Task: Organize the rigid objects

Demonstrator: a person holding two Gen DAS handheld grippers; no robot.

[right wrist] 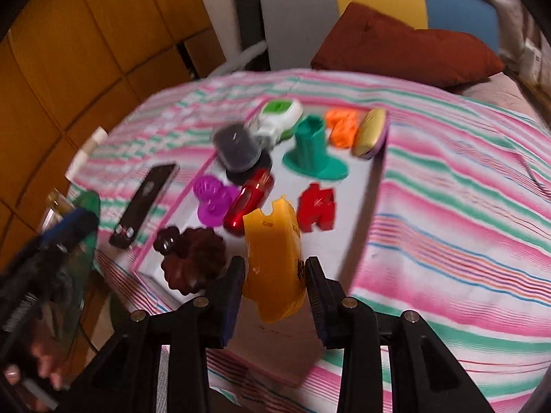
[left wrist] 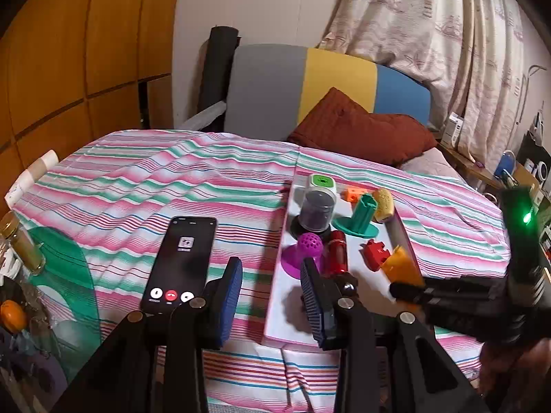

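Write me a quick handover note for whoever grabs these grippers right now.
Right gripper: shut on the orange piece, held over the near end of the tray.
Left gripper: open, nothing between its fingers, at the tray's near left edge.
On the tray: red block, red car, purple piece, brown mould, green stand, dark cup, orange block, yellow sponge, green-and-white cube.
Phone lies on the cloth beside the tray.
Left: set the orange piece down.

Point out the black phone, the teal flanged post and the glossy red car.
black phone (left wrist: 180, 261), left wrist view, mid-screen.
teal flanged post (right wrist: 311, 141), right wrist view, upright stem.
glossy red car (right wrist: 249, 203), right wrist view, body.
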